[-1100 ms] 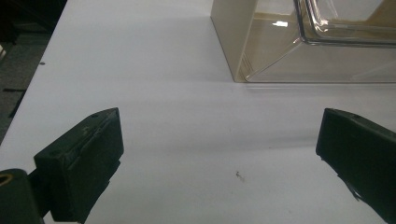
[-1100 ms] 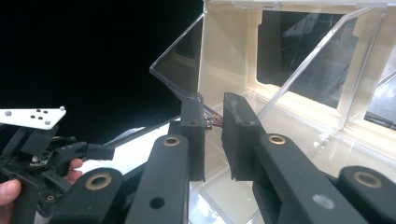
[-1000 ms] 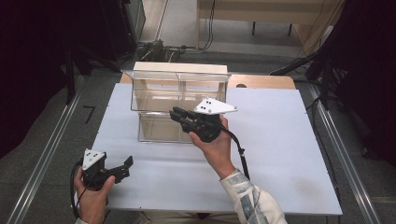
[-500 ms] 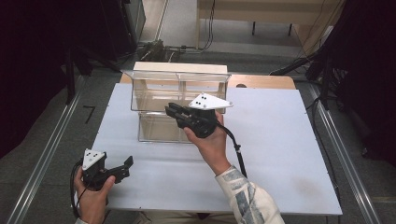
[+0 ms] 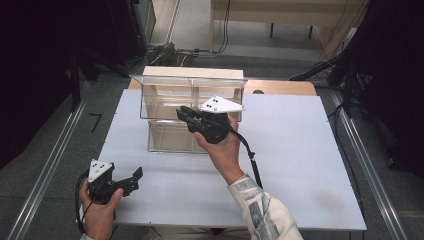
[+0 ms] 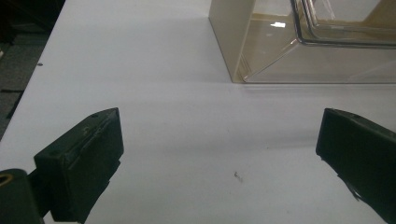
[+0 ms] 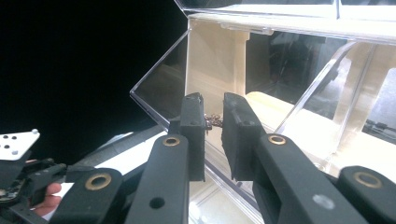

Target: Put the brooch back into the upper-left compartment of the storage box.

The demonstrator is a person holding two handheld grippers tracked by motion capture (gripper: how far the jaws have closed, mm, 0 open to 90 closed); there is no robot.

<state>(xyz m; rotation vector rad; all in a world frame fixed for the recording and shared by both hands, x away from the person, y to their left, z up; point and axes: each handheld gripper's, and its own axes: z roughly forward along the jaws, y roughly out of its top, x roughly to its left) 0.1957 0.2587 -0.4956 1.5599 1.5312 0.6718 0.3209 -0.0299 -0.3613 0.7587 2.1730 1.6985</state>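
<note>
A clear plastic two-tier bin (image 5: 170, 132) with beige walls stands at the back middle of the white table (image 5: 305, 150). My right gripper (image 5: 183, 114) hangs in front of the bin's upper tier and points left. In the right gripper view its jaws (image 7: 212, 105) are shut on a small dark reddish object (image 7: 213, 122), too small to identify, right before the bin's slanted clear front (image 7: 163, 88). My left gripper (image 5: 134, 177) rests low at the table's front left corner. Its jaws (image 6: 219, 144) stand wide open over bare table, with the bin's lower corner (image 6: 233, 56) ahead.
Metal rails (image 5: 55, 150) run along both sides of the table. A wooden desk (image 5: 280, 10) and cables (image 5: 165, 50) lie on the floor behind. The right gripper's cable (image 5: 252, 160) trails over the table by the sleeve (image 5: 265, 210).
The right gripper has moved a little left and away, closer to the bin's upper tier. The left gripper has stayed put.
</note>
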